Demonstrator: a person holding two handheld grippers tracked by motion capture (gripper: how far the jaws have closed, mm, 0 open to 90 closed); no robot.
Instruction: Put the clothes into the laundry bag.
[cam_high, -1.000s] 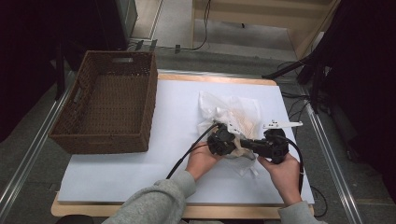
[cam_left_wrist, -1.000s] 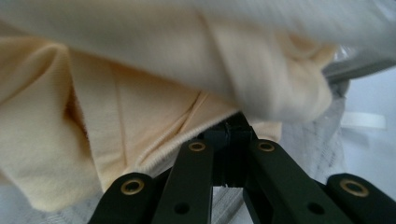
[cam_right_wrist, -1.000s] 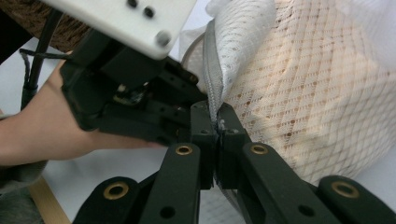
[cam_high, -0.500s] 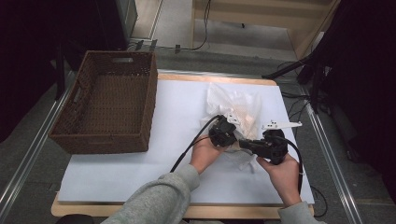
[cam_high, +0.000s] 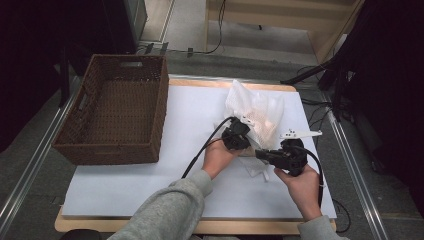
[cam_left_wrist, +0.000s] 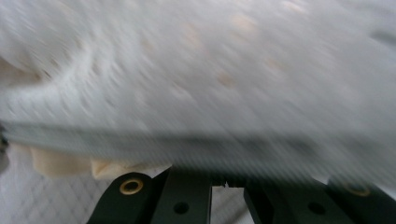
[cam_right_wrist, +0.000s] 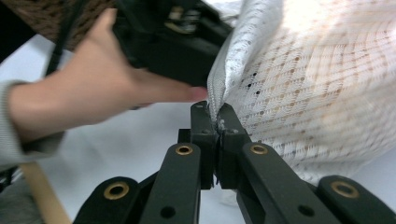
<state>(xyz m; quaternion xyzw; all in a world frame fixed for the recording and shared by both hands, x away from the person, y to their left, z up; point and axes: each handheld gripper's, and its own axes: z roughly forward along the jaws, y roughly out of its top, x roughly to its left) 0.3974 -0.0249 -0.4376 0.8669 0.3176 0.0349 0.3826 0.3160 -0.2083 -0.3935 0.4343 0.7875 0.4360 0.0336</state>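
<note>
Pinching the zip edge of the white mesh laundry bag (cam_right_wrist: 322, 88), the right gripper (cam_right_wrist: 215, 122) had its jaws pressed together on the fabric. The bag rose toward the upper centre of the high view, lengthwise away from the person, right of the brown wicker basket (cam_high: 116, 113). The left gripper (cam_high: 239, 134) sat against the bag's left side; I couldn't tell its jaws' state.

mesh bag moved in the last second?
Yes. The white mesh bag now stands taller, its top nearer the table's far edge, toward the wicker basket. Both grippers, left and right, are at it.
</note>
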